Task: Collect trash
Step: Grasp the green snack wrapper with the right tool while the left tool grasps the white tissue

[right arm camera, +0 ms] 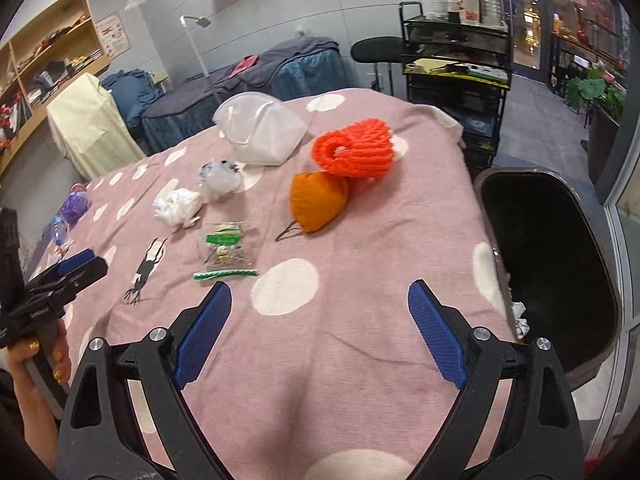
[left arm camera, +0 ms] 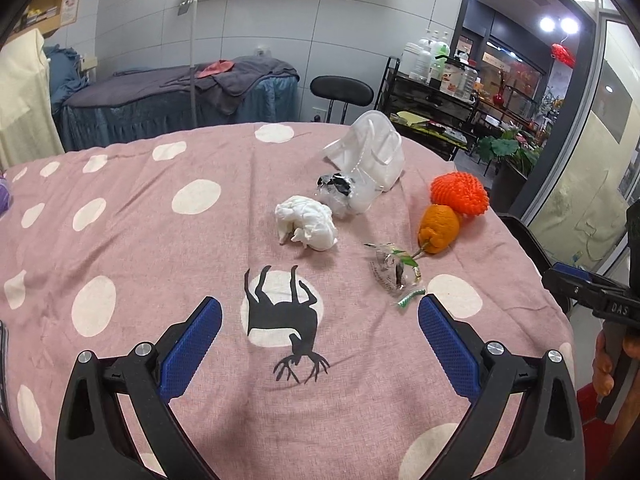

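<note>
On the pink spotted cloth (left arm camera: 132, 240) lie a crumpled white tissue (left arm camera: 307, 222) (right arm camera: 177, 206), a crumpled clear wrapper with black print (left arm camera: 338, 192) (right arm camera: 220, 179), a clear snack bag with a green strip (left arm camera: 396, 274) (right arm camera: 226, 250), a white plastic container (left arm camera: 370, 154) (right arm camera: 260, 132), an orange (left arm camera: 439, 228) (right arm camera: 317, 200) and an orange foam net (left arm camera: 460, 194) (right arm camera: 354, 148). My left gripper (left arm camera: 320, 312) is open and empty, short of the tissue. My right gripper (right arm camera: 320, 300) is open and empty, just behind the snack bag.
A dark bin (right arm camera: 556, 264) with white scraps inside stands off the table's right edge. A purple item (right arm camera: 74, 206) lies at the far left. A black cart (right arm camera: 456, 64) with bottles, a stool (left arm camera: 341, 90) and a massage bed (left arm camera: 180, 96) stand behind.
</note>
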Action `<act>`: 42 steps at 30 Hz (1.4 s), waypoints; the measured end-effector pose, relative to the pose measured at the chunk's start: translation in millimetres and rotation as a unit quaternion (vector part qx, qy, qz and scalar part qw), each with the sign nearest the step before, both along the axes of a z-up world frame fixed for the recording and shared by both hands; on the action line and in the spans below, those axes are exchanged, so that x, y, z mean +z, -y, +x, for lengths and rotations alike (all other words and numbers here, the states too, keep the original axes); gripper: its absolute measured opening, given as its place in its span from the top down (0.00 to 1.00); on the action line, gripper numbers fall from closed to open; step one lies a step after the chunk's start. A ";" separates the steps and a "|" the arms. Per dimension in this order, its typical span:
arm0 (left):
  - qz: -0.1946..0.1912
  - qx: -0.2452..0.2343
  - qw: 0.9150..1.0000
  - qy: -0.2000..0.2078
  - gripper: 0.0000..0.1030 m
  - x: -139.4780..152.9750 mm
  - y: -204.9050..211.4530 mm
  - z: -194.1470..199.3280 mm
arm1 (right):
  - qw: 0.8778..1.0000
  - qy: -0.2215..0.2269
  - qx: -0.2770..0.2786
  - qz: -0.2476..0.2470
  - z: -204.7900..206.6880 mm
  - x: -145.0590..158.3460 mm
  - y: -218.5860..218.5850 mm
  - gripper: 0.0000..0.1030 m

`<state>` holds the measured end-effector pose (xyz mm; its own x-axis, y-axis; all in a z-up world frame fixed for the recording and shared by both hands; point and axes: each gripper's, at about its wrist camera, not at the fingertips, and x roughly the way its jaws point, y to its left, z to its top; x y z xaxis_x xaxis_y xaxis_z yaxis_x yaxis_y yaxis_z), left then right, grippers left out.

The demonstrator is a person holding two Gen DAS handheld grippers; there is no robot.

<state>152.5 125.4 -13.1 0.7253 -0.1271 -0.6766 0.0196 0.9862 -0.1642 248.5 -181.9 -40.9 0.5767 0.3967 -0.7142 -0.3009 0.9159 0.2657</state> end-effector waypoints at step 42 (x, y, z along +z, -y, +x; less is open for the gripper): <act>-0.012 0.004 1.000 -0.020 0.83 -20.4 -20.5 81.0 | 0.982 -0.132 0.136 0.002 79.0 -61.4 -147.6 0.53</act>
